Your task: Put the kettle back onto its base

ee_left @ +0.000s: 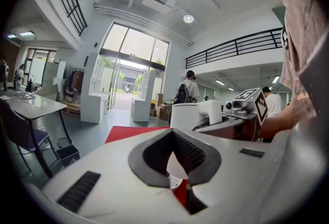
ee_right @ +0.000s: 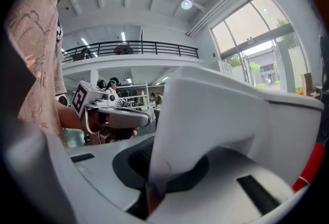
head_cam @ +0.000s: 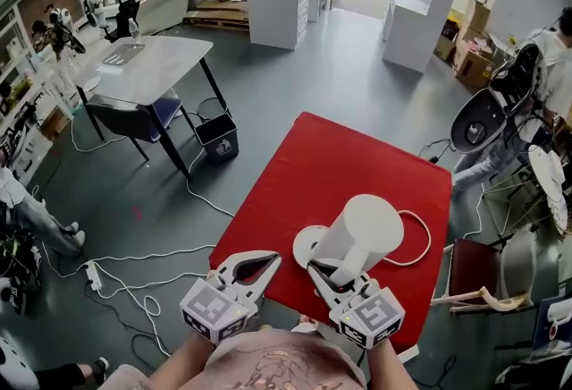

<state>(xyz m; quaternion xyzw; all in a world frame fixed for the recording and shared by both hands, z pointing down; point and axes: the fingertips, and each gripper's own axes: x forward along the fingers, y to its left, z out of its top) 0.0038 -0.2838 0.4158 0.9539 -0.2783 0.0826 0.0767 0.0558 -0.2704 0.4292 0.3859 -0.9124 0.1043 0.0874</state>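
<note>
My right gripper (head_cam: 332, 272) is clamped on the handle of the kettle (head_cam: 362, 232), which leans tilted over the base (head_cam: 307, 247) on the red table (head_cam: 340, 156); I can't tell if they touch. Set down at this tilt or off centre, it could catch the rim, shove the base aside, or twist in my grip. Both hands are low by my body and point slightly downward. My left gripper (head_cam: 266, 260) is pinched together on nothing, beside the base
</note>
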